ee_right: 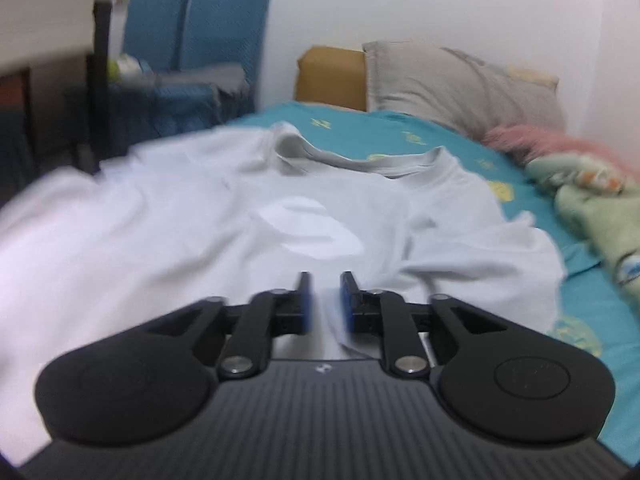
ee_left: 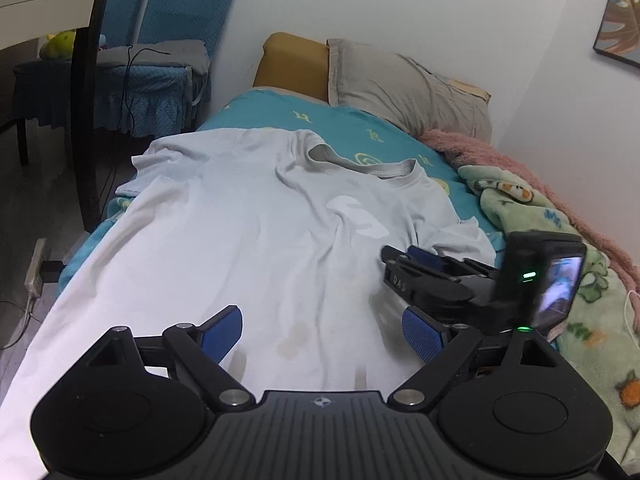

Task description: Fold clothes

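The left gripper [ee_left: 322, 330] gaped over the white T-shirt [ee_left: 248, 216]; at three o'clock, the right gripper [ee_right: 326, 300] pinched its fabric.

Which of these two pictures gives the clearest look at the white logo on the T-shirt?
The left wrist view: the logo on the T-shirt is sharp there, with crisp edges. The right wrist view shows the logo larger and closer, but motion blur smears it.

You can read only "DAS", in pale letters on the black body of your right gripper [ee_left: 412, 276], at four o'clock in the left wrist view.
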A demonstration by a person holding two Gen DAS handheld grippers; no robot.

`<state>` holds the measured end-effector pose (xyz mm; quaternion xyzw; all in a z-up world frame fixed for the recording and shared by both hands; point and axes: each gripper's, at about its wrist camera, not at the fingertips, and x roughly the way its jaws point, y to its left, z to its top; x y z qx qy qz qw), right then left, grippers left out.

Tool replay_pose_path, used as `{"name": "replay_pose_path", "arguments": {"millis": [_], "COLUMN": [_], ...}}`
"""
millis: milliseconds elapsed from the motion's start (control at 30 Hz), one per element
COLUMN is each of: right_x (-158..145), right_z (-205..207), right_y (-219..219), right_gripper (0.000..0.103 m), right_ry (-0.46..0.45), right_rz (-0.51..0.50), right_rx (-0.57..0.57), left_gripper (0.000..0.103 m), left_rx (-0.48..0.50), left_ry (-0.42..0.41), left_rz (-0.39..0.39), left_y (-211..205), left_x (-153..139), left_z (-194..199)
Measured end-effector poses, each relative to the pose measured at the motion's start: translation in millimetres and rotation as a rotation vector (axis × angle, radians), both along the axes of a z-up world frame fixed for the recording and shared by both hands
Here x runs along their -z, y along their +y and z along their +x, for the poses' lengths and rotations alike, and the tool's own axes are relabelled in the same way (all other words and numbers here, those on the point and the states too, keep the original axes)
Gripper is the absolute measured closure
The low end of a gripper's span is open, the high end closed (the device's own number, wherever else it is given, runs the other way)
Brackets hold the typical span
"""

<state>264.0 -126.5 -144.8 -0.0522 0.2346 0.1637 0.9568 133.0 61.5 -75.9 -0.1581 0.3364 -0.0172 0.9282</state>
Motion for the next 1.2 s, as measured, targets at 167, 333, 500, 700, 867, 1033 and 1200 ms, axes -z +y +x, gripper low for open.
{"name": "replay_pose_path", "arguments": {"millis": [167,333,500,700,867,1033,1200], "right_x": [-24.1,-8.3,35.4,33.6,2.0,-40.2,-42.3], "right_z": [-15.9,-12.1,7.3,24.3,39.4,78.8,126.2], "right_y": [-55.0,-128.6,-155.8,-143.0,-158.7,-216.2,-247.6], "right_gripper": [0.03,0.028,0.034,0.089,0.096,0.097,0.097], "right_ry": [-0.026,0.043,0.191,0.211,0.197,0.156,0.169], "right_rz": [0.381,0.712,0.704,0.66,0.543,0.27,-0.074], "right_rx": [0.093,0.389,0.529,0.355,0.354,0.485,0.582], "left_gripper": [0.014,0.014,0.014,0.014,0.014,0.014,0.014], "left_rx": [0.005,0.002,0.001,0.009,0.026,0.042,0.06], "left_ry": [-0.018,-0.015,-0.004,-0.002,-0.002,-0.009,0.009], "left_rz": [0.021,0.012,0.013,0.01,0.004,0.007,0.013], "left_y": [-5.0,-6.4,-8.9,-12.4,-14.2,-17.4,-23.4], "left_x": [-2.8,-1.4,4.1,8.3,7.2,4.7,9.5], "left_z": [-3.2,-3.4,0.1,2.3,0.1,0.0,5.0]}}
